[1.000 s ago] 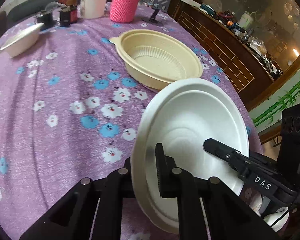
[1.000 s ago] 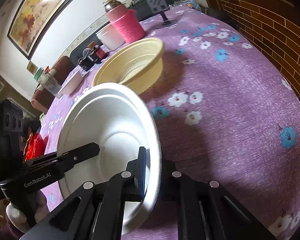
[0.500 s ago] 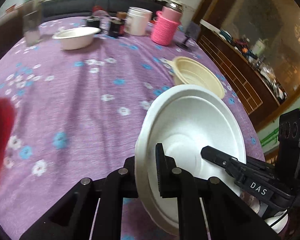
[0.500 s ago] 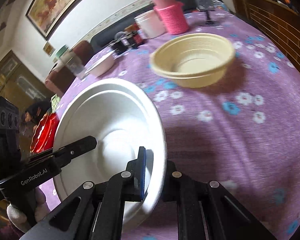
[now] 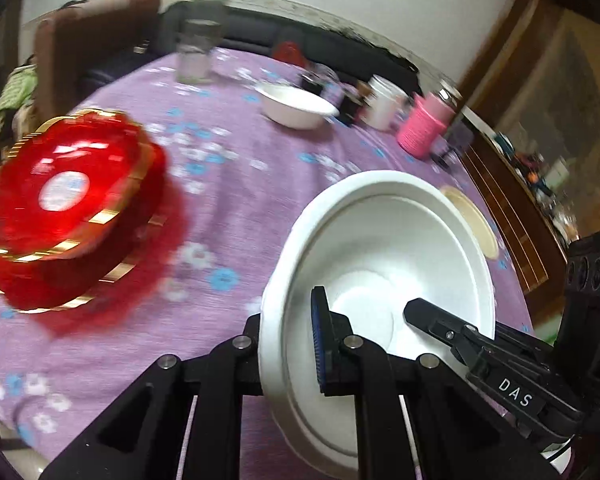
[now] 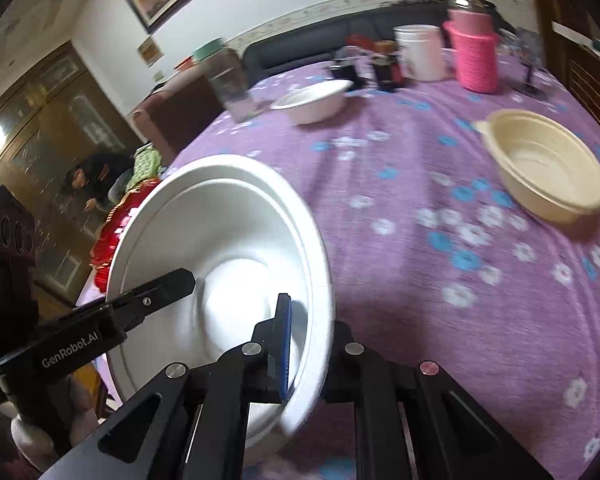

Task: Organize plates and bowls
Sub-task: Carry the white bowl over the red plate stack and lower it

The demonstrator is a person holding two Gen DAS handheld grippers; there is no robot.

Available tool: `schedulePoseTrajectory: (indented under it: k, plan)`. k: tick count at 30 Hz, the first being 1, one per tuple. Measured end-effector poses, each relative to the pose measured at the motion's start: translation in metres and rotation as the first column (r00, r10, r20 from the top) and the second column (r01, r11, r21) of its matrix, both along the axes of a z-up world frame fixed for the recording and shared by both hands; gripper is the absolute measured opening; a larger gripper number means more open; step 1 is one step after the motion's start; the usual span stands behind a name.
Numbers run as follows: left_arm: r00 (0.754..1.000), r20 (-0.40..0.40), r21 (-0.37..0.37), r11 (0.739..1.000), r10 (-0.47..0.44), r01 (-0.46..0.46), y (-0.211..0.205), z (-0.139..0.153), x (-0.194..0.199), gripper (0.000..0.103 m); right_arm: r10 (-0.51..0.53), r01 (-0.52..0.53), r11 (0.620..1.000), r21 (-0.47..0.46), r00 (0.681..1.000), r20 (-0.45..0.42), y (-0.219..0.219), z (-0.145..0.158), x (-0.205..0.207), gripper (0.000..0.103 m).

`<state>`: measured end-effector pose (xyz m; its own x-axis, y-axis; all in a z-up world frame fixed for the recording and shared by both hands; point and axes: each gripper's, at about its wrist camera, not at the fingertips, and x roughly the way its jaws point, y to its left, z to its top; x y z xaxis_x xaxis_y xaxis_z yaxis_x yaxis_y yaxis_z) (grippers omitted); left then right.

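Both grippers hold one white bowl (image 5: 384, 264) above the purple flowered tablecloth (image 5: 228, 184). My left gripper (image 5: 288, 340) is shut on its left rim; my right gripper (image 6: 308, 340) is shut on its right rim. The bowl also shows in the right wrist view (image 6: 228, 256). The right gripper's finger (image 5: 444, 324) reaches into the bowl in the left view. A second white bowl (image 5: 296, 108) stands farther back. A cream plastic bowl (image 6: 540, 168) sits to the right. A red, gold-edged dish stack (image 5: 68, 208) lies to the left.
A pink knitted-sleeve cup (image 6: 474, 60), a white tub (image 6: 418, 52), dark small jars (image 6: 384, 68) and a clear jar with a green lid (image 6: 226, 80) stand along the far table edge. A brown chair (image 5: 92, 36) stands behind. A brick wall (image 5: 512, 208) lies to the right.
Both grippers swung left with the white bowl held between them. The cream bowl slid to the right of view and the red dish stack came into the left wrist view.
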<state>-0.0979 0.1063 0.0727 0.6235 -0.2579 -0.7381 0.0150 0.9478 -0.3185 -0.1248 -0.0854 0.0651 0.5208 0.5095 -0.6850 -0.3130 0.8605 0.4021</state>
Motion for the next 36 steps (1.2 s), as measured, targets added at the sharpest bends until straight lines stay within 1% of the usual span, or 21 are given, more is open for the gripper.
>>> schedulePoseTrajectory:
  k: [3,7,9,12,16,19,26,31,33,35,36]
  plan:
    - [0.997,0.037,0.008,0.998,0.060,-0.061,0.031,0.017,-0.005,0.011,0.055,-0.055,0.998,-0.008,0.998,0.042,0.034,0.021,0.005,0.012]
    - [0.984,0.106,0.036,0.988,0.144,-0.148,0.075,0.046,-0.006,0.011,0.140,-0.138,0.990,-0.022,0.985,0.103,0.085,0.051,0.016,0.012]
    - [0.973,0.131,0.061,0.978,0.189,-0.199,0.098,0.058,-0.004,0.011,0.186,-0.186,0.982,-0.011,0.977,0.108,0.113,0.062,0.026,0.012]
    - [0.959,0.145,0.089,0.962,0.243,-0.257,0.127,0.065,0.004,0.011,0.235,-0.237,0.972,0.008,0.969,0.082,0.149,0.066,0.042,0.012]
    - [0.946,0.111,0.088,0.945,0.306,-0.316,0.167,0.056,0.017,0.013,0.275,-0.275,0.962,-0.004,0.961,0.040,0.193,0.060,0.060,0.012]
    - [0.943,0.084,0.084,0.941,0.322,-0.328,0.187,0.046,0.026,0.013,0.290,-0.290,0.957,-0.019,0.957,0.012,0.218,0.052,0.072,0.012]
    - [0.946,0.007,0.068,0.944,0.324,-0.324,0.212,0.019,0.050,0.014,0.292,-0.295,0.954,-0.051,0.955,-0.057,0.241,0.026,0.098,0.012]
    - [0.947,-0.017,0.064,0.945,0.321,-0.320,0.214,0.010,0.058,0.014,0.282,-0.287,0.957,-0.051,0.955,-0.090,0.244,0.014,0.109,0.013]
    - [0.944,-0.020,0.054,0.943,0.330,-0.329,0.217,0.008,0.059,0.020,0.285,-0.291,0.956,-0.048,0.954,-0.093,0.246,0.013,0.112,0.013]
    - [0.945,-0.018,0.031,0.944,0.328,-0.327,0.217,0.008,0.059,0.032,0.290,-0.295,0.955,-0.041,0.953,-0.092,0.248,0.010,0.112,0.013]
    - [0.945,-0.015,0.022,0.945,0.326,-0.326,0.217,0.008,0.058,0.034,0.288,-0.292,0.955,-0.039,0.954,-0.088,0.249,0.009,0.111,0.014]
